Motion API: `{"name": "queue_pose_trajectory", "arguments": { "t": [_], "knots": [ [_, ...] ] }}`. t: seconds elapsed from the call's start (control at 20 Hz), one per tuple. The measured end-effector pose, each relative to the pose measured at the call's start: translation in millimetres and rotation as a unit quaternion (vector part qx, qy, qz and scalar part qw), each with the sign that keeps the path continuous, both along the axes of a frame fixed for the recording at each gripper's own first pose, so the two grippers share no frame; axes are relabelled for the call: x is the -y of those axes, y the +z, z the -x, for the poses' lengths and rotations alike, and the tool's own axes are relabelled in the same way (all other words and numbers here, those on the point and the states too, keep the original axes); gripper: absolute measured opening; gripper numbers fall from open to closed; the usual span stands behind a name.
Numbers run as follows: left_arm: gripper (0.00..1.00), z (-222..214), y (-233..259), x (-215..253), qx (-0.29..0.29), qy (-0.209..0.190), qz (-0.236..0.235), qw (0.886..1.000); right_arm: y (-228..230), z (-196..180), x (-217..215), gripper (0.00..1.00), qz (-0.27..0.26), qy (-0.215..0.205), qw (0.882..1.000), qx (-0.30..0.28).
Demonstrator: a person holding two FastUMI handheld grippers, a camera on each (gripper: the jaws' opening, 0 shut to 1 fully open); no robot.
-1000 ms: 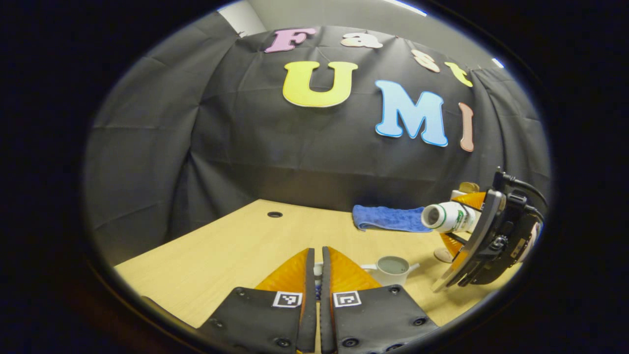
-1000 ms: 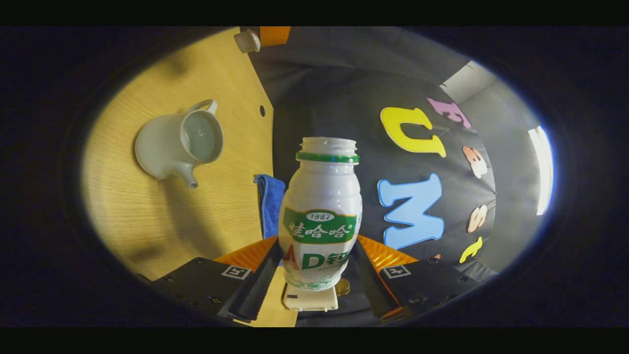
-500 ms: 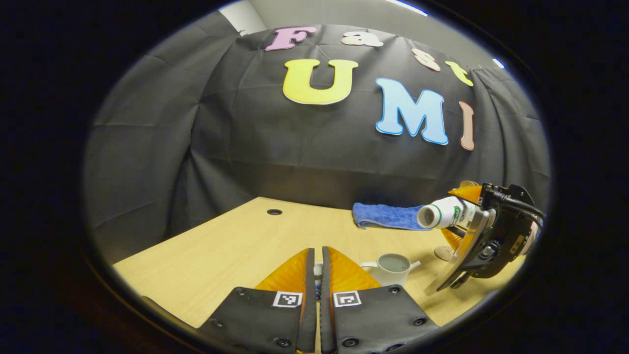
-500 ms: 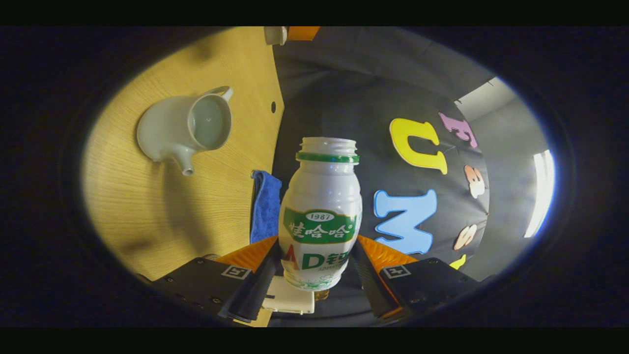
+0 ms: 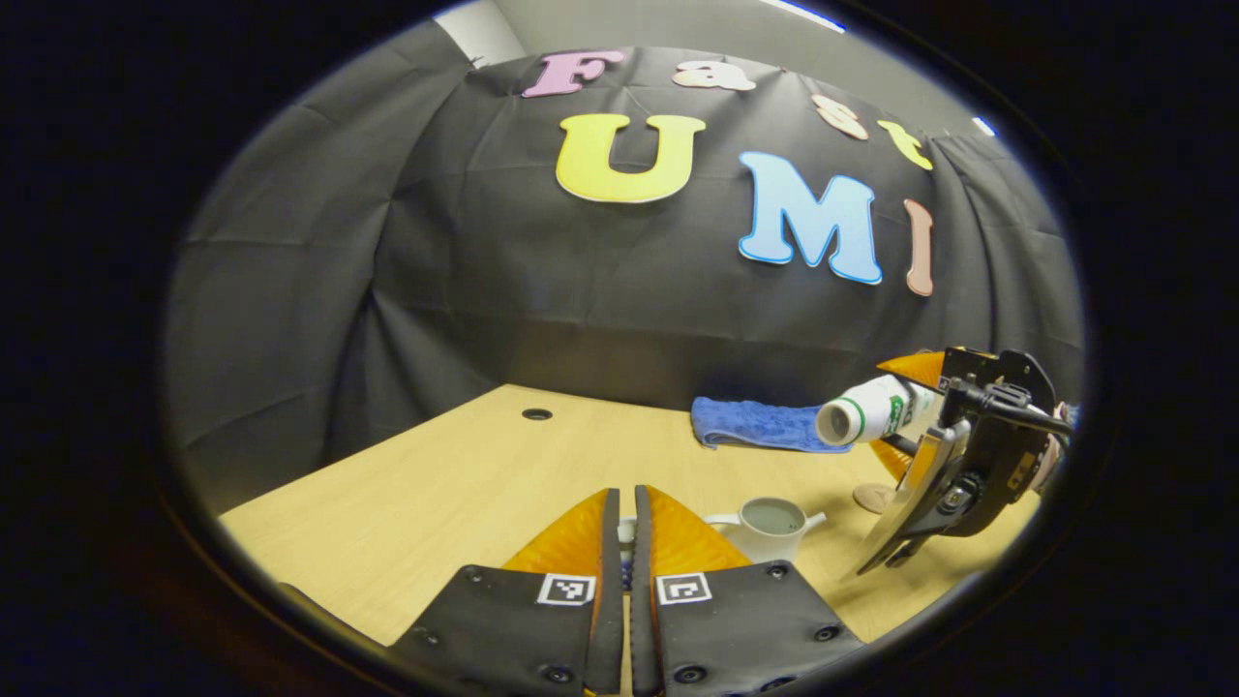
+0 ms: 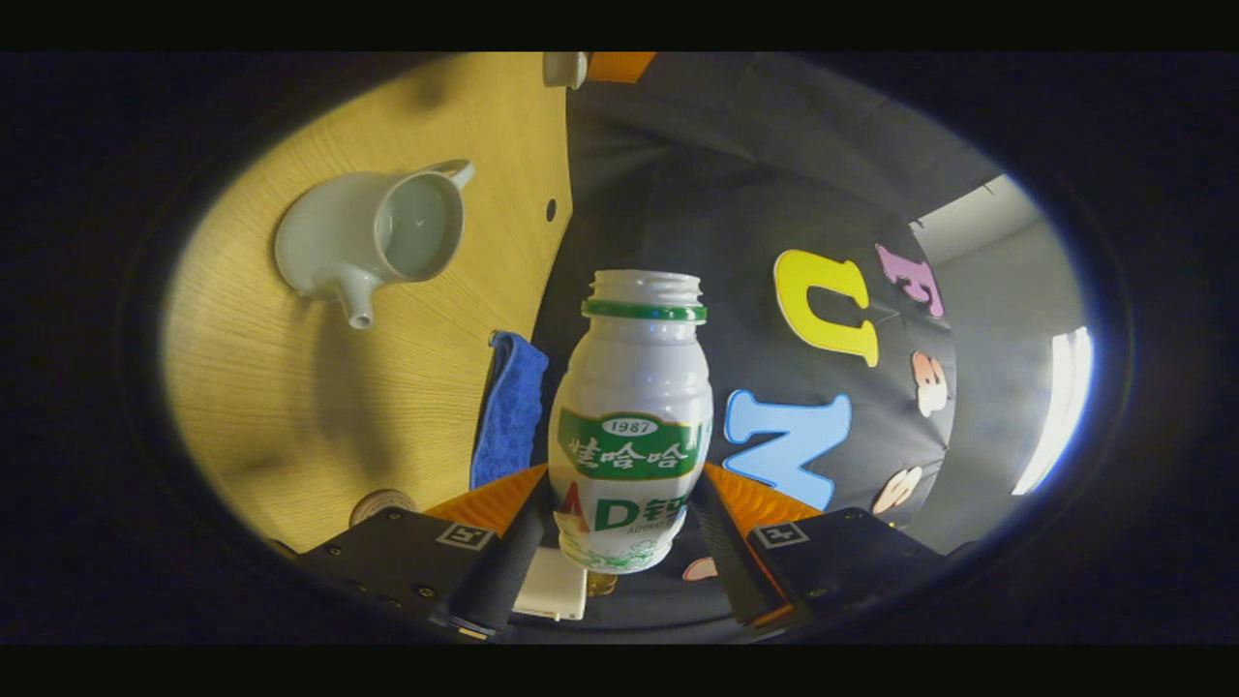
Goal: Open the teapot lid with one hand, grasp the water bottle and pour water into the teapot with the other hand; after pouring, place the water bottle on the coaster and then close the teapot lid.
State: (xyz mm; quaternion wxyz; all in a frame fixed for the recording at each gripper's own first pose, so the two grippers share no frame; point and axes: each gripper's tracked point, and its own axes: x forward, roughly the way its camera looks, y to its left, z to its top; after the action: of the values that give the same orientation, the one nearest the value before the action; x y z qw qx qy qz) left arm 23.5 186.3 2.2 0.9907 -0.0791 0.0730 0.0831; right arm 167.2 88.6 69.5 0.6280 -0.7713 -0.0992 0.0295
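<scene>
The white teapot (image 5: 771, 529) stands open on the wooden table, with liquid inside it (image 6: 414, 225). My left gripper (image 5: 625, 500) is shut on the small white teapot lid (image 5: 626, 530), held up left of the pot; the lid (image 6: 564, 68) also appears at the top edge of the right gripper view. My right gripper (image 6: 625, 486) is shut on the white, green-labelled water bottle (image 6: 631, 407). In the left gripper view the bottle (image 5: 871, 411) lies almost level in the air, its open mouth pointing left, above and right of the teapot. A round coaster (image 5: 874, 498) lies beneath it.
A folded blue cloth (image 5: 761, 426) lies at the back of the table against the black wall. A small dark hole (image 5: 536, 414) sits in the tabletop at the far left. The coaster (image 6: 379, 503) lies close to the cloth (image 6: 507, 411). A white box (image 6: 552, 590) lies behind the bottle.
The right gripper has turned and lifted a little with the bottle, whose mouth has swung slightly left. In the right gripper view the teapot slid upward and the coaster came into sight. Left gripper is still.
</scene>
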Motion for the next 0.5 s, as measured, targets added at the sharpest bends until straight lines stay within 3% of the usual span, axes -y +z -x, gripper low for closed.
{"name": "queue_pose_trajectory", "arguments": {
  "t": [0.4,0.5],
  "knots": [
    [0.09,0.6,-2.8,0.0,-0.003,0.000,0.001,1.000,9.8,-0.3,-3.7,0.82,0.031,0.011,0.999,0.015],
    [0.13,1.3,-4.0,-1.3,-0.003,0.000,0.002,1.000,11.3,-0.2,-4.3,0.82,0.036,0.012,0.999,0.019]
  ]
}}
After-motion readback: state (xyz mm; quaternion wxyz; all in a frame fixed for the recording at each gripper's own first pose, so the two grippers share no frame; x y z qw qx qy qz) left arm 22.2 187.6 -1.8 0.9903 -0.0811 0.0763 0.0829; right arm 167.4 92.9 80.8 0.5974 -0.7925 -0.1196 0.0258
